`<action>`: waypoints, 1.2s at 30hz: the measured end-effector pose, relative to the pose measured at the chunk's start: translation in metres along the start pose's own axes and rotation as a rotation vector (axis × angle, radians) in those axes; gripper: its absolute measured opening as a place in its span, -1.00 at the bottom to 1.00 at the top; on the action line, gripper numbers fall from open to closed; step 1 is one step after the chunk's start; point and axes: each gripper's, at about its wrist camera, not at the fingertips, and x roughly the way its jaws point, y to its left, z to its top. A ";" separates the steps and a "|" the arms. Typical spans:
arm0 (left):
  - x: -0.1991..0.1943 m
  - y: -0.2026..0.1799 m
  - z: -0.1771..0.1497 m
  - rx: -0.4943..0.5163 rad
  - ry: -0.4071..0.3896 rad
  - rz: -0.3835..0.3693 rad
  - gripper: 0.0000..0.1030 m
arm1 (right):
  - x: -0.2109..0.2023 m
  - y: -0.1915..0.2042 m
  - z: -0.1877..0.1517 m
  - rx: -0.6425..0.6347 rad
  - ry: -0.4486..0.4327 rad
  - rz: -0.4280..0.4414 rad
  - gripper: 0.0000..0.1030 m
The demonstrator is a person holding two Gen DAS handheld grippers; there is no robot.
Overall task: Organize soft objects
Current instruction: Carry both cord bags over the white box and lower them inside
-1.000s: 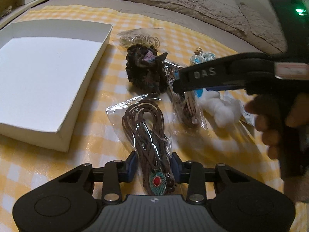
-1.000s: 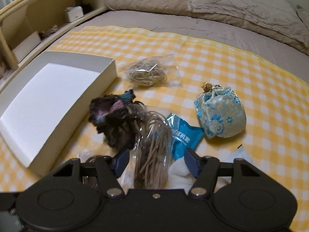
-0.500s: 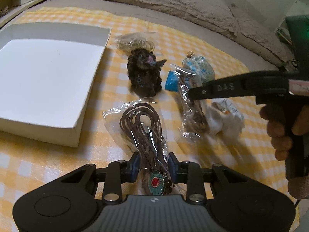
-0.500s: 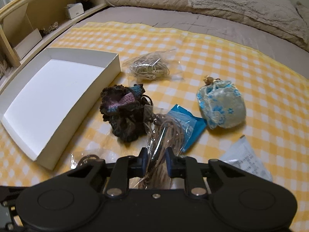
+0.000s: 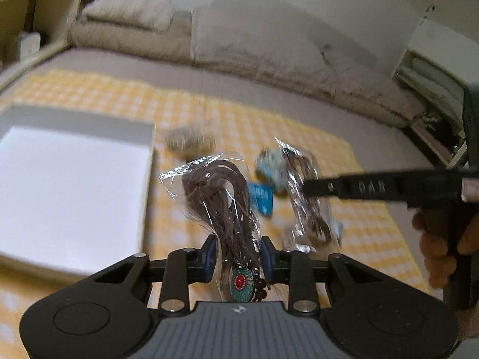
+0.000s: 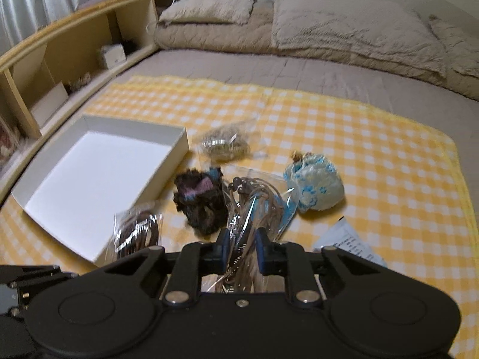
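My left gripper [image 5: 238, 252] is shut on a clear bag of dark brown cords [image 5: 220, 197] with a teal and red pendant, lifted off the yellow checked cloth [image 5: 98, 95]. My right gripper [image 6: 241, 249] is shut on a clear bag of tan cords [image 6: 254, 206], also raised; from the left wrist view that bag [image 5: 308, 197] hangs from the right gripper's black fingers [image 5: 359, 187]. An empty white box [image 6: 98, 176] lies at the left. On the cloth remain a dark fuzzy item [image 6: 200, 200], a light blue flowered pouch [image 6: 317, 185] and a bag of pale cords [image 6: 224, 145].
A blue packet [image 5: 262, 202] and a white printed packet [image 6: 350, 243] lie on the cloth to the right. Beige pillows and a quilt [image 6: 344, 33] line the far side of the bed. A wooden shelf [image 6: 60, 59] runs along the left. A hand [image 5: 440, 248] holds the right gripper.
The right gripper closed on the tan cord bag. Both grippers rose, lifting their bags off the cloth, and the view tilted up toward the pillows.
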 end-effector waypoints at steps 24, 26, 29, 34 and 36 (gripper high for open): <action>-0.039 0.091 0.079 0.136 -0.124 0.171 -0.38 | 0.002 0.064 0.043 0.081 -0.097 0.020 -0.66; -0.037 0.102 0.080 0.151 -0.107 0.189 -0.38 | 0.010 0.072 0.046 0.079 -0.088 0.028 -0.66; -0.031 0.117 0.081 0.193 -0.074 0.205 -0.38 | 0.022 0.084 0.048 0.077 -0.072 0.041 -0.66; -0.019 0.134 0.076 0.259 -0.015 0.226 -0.38 | 0.041 0.103 0.054 0.091 -0.039 0.059 -0.66; -0.014 0.138 0.073 0.276 0.011 0.221 -0.38 | 0.048 0.110 0.055 0.099 -0.026 0.067 -0.66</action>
